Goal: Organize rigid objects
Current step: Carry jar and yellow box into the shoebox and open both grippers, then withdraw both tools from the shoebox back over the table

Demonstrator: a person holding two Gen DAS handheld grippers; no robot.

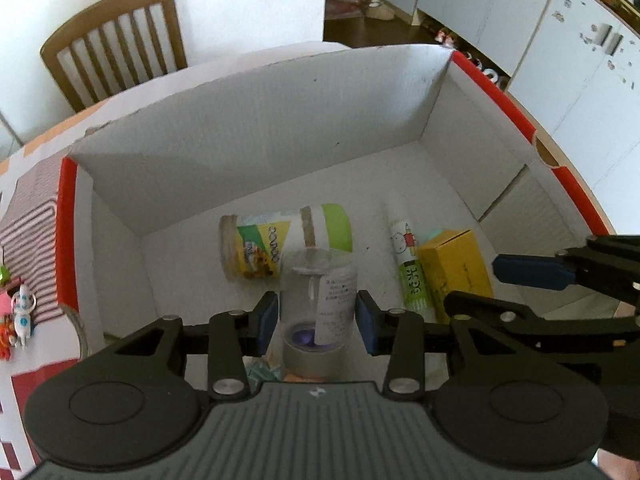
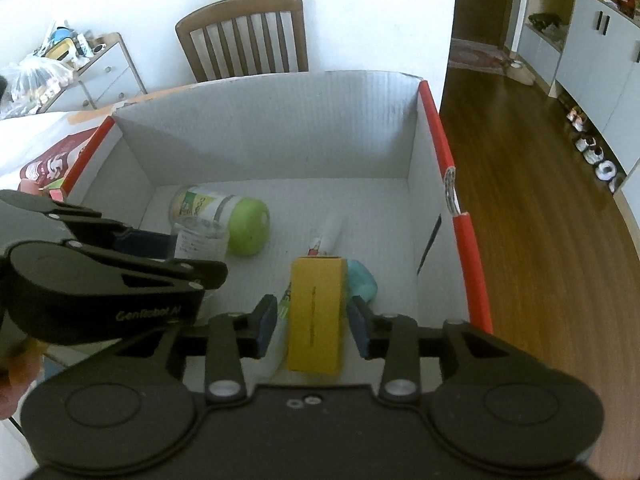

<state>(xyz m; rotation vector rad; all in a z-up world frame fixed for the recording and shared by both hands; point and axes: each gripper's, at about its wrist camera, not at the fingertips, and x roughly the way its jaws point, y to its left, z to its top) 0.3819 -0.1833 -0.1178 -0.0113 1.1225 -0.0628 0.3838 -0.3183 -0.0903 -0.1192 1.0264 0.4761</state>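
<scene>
Bottle [image 1: 318, 300]: clear, standing w/ gray cap down inside white box [image 1: 256, 148], btwn left tongs [image 1: 317, 322]; pads looking just clear of it, released.
Carton [image 2: 317, 316]: yellow, lying on box floor btwn right tongs [image 2: 312, 326], gaps both sides, released.
Neighbors: green-lidded jar [image 1: 286, 242] lying behind bottle; glue stick [image 1: 412, 268] touching carton.
Outside: chair [image 2: 244, 36] standing beyond box.
</scene>
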